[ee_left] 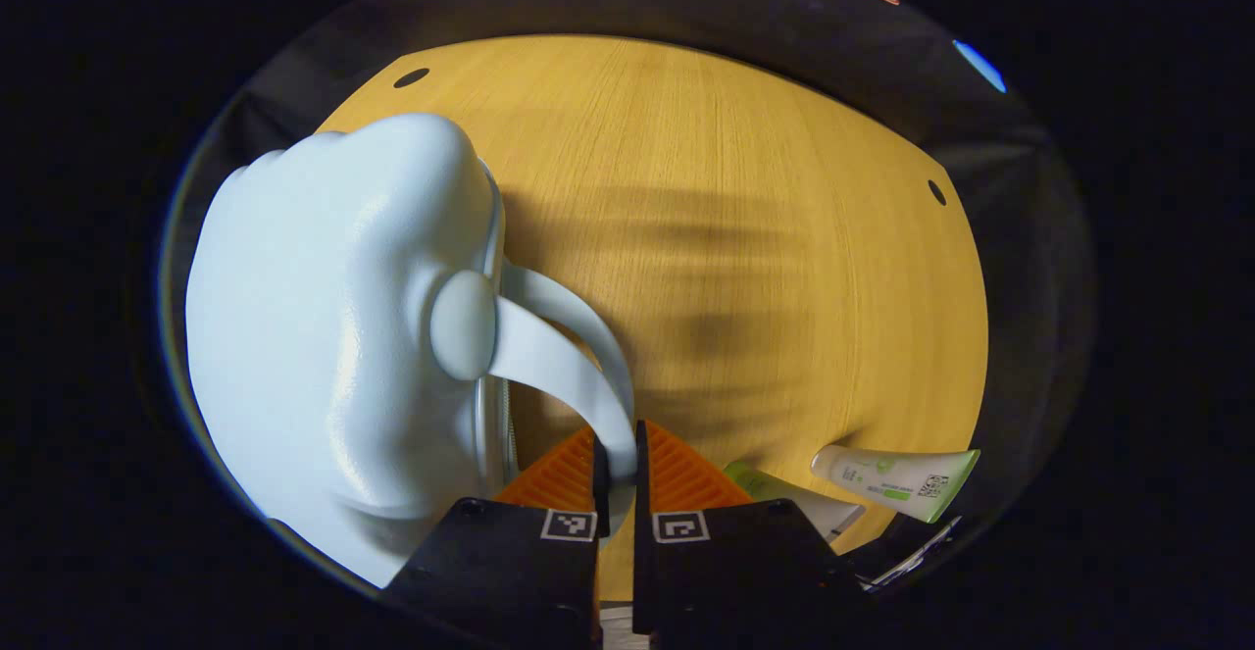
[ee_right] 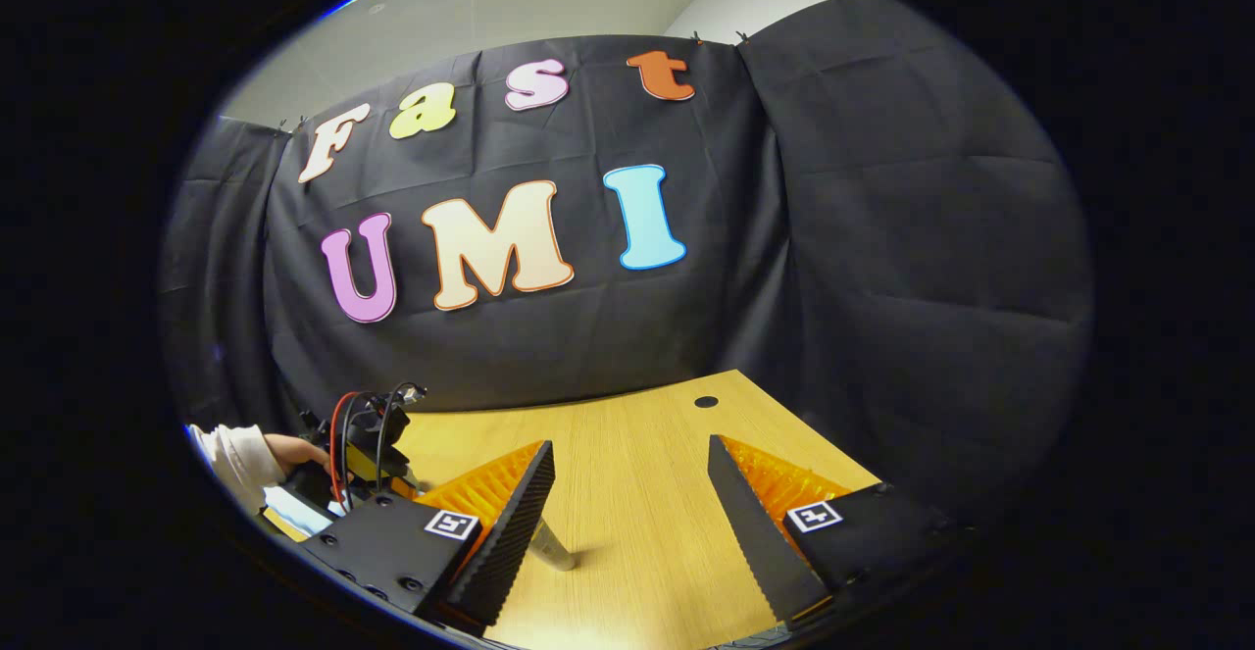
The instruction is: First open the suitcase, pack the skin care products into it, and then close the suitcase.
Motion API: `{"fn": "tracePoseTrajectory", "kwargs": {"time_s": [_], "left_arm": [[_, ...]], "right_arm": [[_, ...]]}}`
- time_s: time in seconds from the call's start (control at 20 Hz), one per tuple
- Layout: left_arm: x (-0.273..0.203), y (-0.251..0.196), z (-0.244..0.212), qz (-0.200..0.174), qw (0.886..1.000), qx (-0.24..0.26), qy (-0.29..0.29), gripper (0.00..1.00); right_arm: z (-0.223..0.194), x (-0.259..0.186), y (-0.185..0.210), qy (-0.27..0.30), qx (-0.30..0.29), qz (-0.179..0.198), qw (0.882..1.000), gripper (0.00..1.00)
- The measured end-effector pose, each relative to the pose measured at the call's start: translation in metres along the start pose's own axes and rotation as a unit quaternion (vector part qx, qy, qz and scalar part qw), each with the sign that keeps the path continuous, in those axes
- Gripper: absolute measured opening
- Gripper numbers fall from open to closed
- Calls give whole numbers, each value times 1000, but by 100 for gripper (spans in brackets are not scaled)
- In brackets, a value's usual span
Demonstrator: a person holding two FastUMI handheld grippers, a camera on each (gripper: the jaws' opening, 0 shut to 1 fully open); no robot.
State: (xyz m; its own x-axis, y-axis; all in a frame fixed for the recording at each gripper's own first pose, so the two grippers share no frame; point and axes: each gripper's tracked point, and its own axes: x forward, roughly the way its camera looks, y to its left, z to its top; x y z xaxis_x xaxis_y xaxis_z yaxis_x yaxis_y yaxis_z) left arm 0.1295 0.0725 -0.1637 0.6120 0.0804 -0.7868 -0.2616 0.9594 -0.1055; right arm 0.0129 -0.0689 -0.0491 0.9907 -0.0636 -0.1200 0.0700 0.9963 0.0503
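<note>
In the left gripper view a pale blue hard-shell suitcase (ee_left: 333, 336) lies on the left of the wooden table (ee_left: 745, 238). Its curved handle (ee_left: 559, 336) arches out to the right. My left gripper (ee_left: 618, 444) is shut on the lower end of that handle. Two skin care tubes lie at the lower right: a white one with green print (ee_left: 897, 481) and a second one (ee_left: 784, 493) partly hidden behind my finger. In the right gripper view my right gripper (ee_right: 630, 449) hangs open above the table, holding nothing.
In the right gripper view a small tube end (ee_right: 554, 550) pokes out from behind the left finger. A sleeved hand holds the other gripper (ee_right: 358, 449) at the far left. The table (ee_right: 637, 532) has small round holes (ee_right: 706, 402) near its corners, and black cloth surrounds it.
</note>
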Motion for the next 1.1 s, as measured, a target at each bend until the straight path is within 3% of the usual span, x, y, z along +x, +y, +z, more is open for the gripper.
{"fn": "tracePoseTrajectory", "kwargs": {"time_s": [0.15,0.25,0.65,1.05,1.1], "left_arm": [[-16,-5,4,-5,1000,2,-15,6],[-36,-9,7,-28,999,-4,-23,6],[-149,11,27,-74,993,-17,-96,6],[-241,83,50,-103,980,-72,-154,6],[-250,95,52,-99,980,-76,-158,6]], "right_arm": [[-1,0,1,2,0,1,1000,98],[0,1,5,3,3,5,1000,98],[-3,11,30,0,7,33,999,98],[6,19,62,-11,-21,68,997,98],[6,20,65,-10,-17,69,997,94]]}}
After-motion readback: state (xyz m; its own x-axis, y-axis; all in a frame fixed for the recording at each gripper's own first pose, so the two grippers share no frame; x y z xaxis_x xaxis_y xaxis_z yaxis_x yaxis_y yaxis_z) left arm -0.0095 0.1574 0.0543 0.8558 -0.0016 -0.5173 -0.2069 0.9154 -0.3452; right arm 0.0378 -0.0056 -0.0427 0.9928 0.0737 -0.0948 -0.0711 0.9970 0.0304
